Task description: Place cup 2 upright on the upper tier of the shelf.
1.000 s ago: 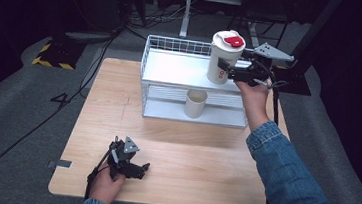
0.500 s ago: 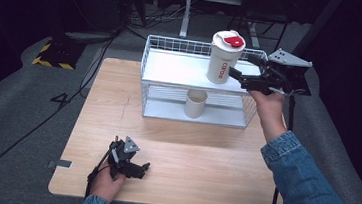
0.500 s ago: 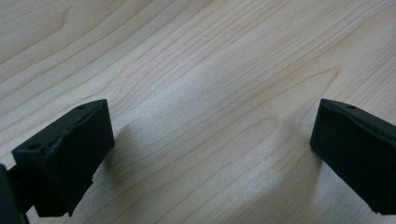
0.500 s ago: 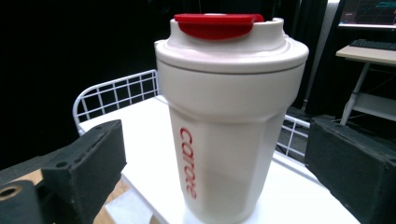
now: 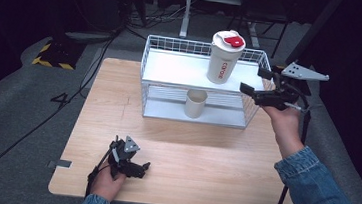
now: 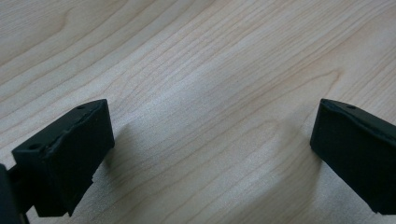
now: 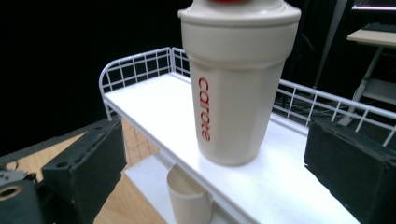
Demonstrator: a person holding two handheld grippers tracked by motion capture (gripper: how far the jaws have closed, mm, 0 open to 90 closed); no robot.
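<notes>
The right gripper (image 5: 257,85) hangs just off the right end of the wire rack (image 5: 151,81), its jaws spread wide with nothing between them, pointing left toward the tall cream tumbler (image 5: 224,57). In the right gripper view the tumbler (image 7: 236,84) stands upright between the two open jaws but farther off, clear of both, with red lettering down its side and a red-tabbed lid on top. It sits on the white upper shelf (image 5: 177,69) of the rack, toward the right end. Below it, on the lower shelf, a small cream cup (image 5: 195,103) stands upright with its mouth open.

The left gripper (image 5: 138,169) lies low on the near left part of the wooden table (image 5: 204,149), held in the person's left hand (image 5: 109,182); its jaws are likewise apart, over bare wood.

Judging from this, the tumbler is set on the top shelf and the right gripper stands free of it, so the placing step looks finished. A next move would probably call for drawing the right gripper away to the right, level, without brushing the tumbler or the rack's wire rim.
</notes>
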